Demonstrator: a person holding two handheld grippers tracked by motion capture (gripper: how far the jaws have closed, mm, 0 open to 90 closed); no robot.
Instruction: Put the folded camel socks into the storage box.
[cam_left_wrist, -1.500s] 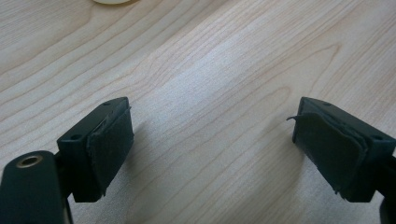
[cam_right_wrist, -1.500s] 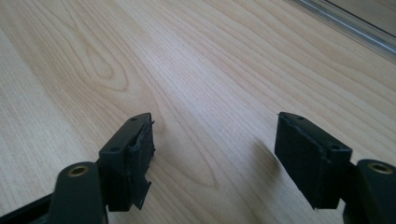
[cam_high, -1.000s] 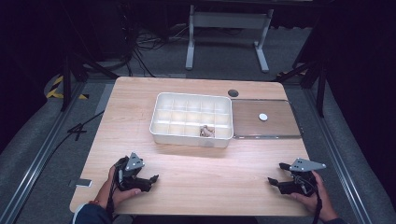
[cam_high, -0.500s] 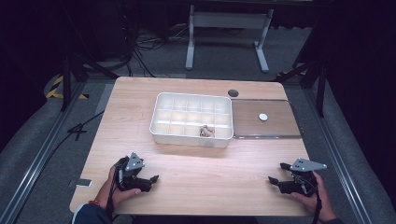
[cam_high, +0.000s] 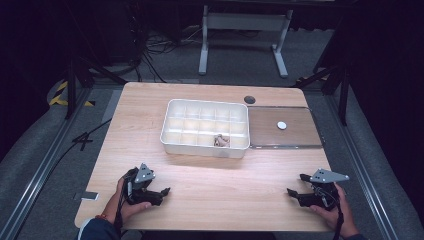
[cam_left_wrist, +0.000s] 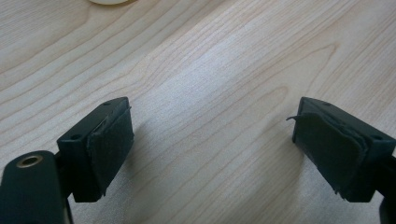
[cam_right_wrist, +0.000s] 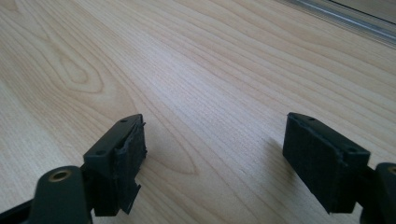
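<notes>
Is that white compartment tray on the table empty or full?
Nearly empty: the white tray holds one small brownish thing in a front compartment.

no visible change, left hand-held gripper (cam_high: 162, 192) and right hand-held gripper (cam_high: 292, 194) unmoved on the table (cam_high: 220, 175), jaws as wide as before

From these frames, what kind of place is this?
Likely a lab recording station: a wooden table on grey carpet, dark curtains around it, cables by a metal stand, and a white compartment tray.

You have two grippers on the table (cam_high: 210, 190), the left gripper (cam_high: 165, 191) and the right gripper (cam_high: 292, 192), one white divided tray (cam_high: 172, 137) (one small brownish item (cam_high: 221, 141) inside), one clear lid (cam_high: 300, 137), and one white disc (cam_high: 282, 125).
</notes>
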